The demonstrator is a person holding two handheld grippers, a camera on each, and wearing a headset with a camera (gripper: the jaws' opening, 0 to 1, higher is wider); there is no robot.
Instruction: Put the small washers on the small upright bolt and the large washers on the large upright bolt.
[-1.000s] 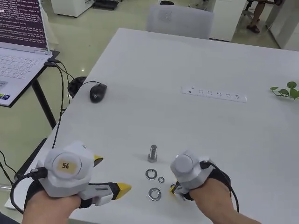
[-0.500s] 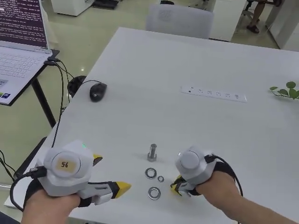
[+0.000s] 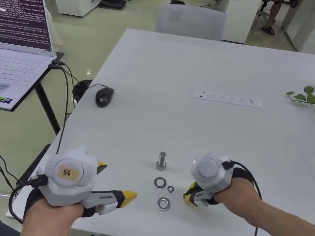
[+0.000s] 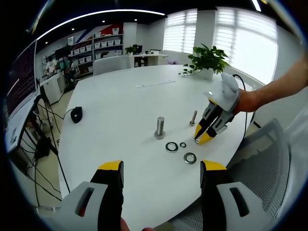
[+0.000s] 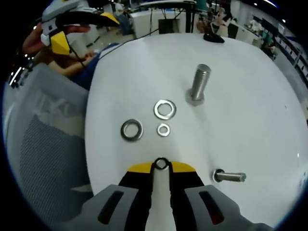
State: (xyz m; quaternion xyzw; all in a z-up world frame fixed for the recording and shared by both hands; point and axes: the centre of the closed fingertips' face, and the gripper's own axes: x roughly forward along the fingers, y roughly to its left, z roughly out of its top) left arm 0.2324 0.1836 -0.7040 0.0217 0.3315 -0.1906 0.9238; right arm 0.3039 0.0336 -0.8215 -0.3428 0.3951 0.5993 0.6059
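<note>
Held small washer clamped at the tips of my right gripper, jaws nearly together. Small bolt stands just beside. Loose small washer, large washer and second large washer lie flat before the large bolt. Left gripper: jaws apart above the table.

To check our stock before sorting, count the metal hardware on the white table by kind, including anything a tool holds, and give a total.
Large flat silver metal washers: 2
Small flat silver metal washers: 2 (one loose, one pinched in the right tool)
Large upright silver metal bolt: 1
Small upright silver metal bolt: 1
Total: 6
</note>
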